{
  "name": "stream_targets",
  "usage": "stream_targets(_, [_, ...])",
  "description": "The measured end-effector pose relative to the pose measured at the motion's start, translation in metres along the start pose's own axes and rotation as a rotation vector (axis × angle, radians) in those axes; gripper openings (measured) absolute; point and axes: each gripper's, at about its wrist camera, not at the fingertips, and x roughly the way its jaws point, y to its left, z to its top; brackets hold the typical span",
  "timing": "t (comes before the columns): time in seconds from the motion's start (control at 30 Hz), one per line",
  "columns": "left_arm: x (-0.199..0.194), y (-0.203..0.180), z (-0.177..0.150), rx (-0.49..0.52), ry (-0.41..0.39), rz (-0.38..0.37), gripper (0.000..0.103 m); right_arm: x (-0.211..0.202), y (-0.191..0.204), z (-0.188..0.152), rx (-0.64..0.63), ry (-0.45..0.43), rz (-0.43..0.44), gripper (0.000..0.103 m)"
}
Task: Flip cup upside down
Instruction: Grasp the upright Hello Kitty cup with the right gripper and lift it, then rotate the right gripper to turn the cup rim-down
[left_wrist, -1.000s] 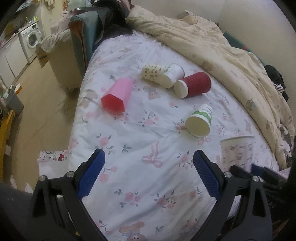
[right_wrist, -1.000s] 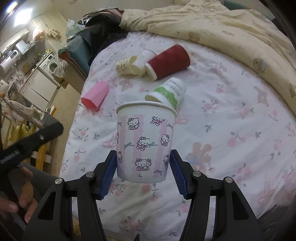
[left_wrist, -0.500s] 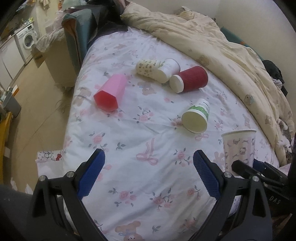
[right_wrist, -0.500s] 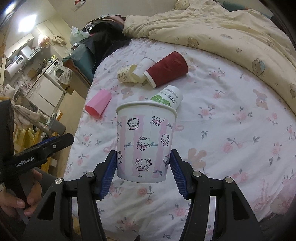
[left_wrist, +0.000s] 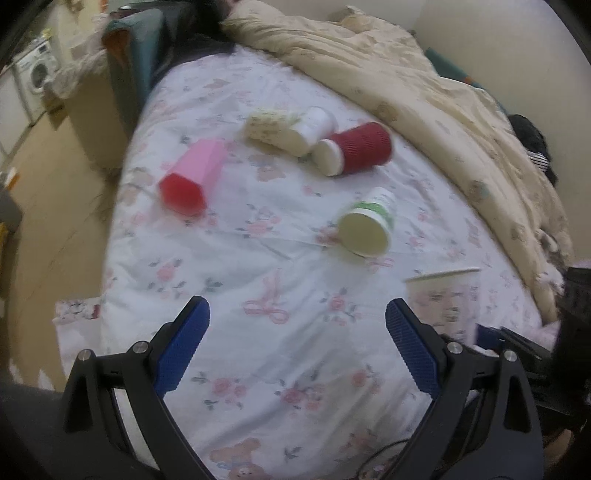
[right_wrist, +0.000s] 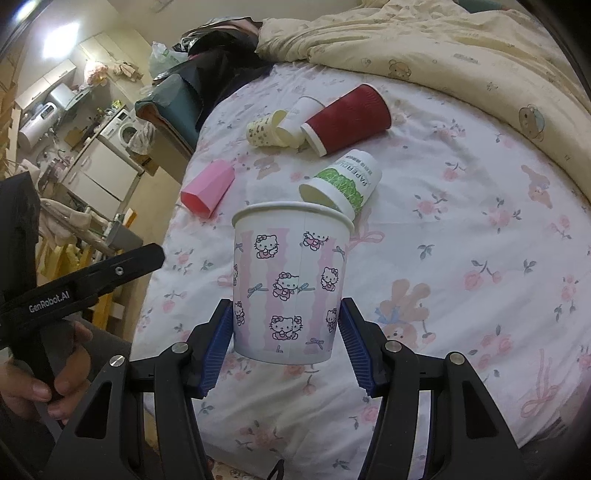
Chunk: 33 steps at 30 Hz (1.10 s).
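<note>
The right tongs (right_wrist: 286, 345) pinched the Hello Kitty cup (right_wrist: 290, 282) by its lower walls, a blue pad (right_wrist: 216, 349) pressed to each side; the cup stood upright, mouth up, raised clear of the bed (right_wrist: 461, 229), and its base hung above the floral sheet; in the left wrist view the same cup (left_wrist: 443, 299) appeared at the right, blurred, with the right tongs' dark frame just below and beside it; the left tongs (left_wrist: 295, 347) were spread wide with nothing between the pads, hovering over the sheet near the bed's (left_wrist: 258, 295) front edge; the person's left hand (right_wrist: 44, 373) gripped that tool's handle at the left of the right wrist view; four other cups lay on their sides farther up the bed; a pink cup (left_wrist: 194, 175) lay well to the left with its red mouth facing the camera; a green-and-white cup (left_wrist: 367, 223) lay nearest the held cup, its open mouth toward the camera; a dark red ribbed cup (left_wrist: 356, 147) lay beyond it, touching or nearly touching a cream patterned cup (left_wrist: 275, 129) and a white cup (left_wrist: 317, 122) close behind; a beige quilt (left_wrist: 424, 96) was heaped along the far and right side of the bed; a washing machine (right_wrist: 125, 131) stood in the room beyond
</note>
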Motion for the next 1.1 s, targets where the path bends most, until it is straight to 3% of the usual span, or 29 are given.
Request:
stream_targets(0.17, [-0.004, -0.011, -0.002, 0.044, -0.010, -0.036, 0.095, 0.001, 0.003, -0.003, -0.010, 0.016, 0.055, 0.060])
stream_targets(0.47, [0.001, -0.013, -0.002, 0.034, 0.022, -0.091, 0.095, 0.017, 0.023, -0.011, -0.100, 0.093, 0.073, 0.060])
stream_targets(1.1, [0.009, -0.001, -0.001, -0.009, 0.042, -0.030, 0.095, -0.004, 0.045, -0.017, -0.216, 0.025, 0.081, 0.058])
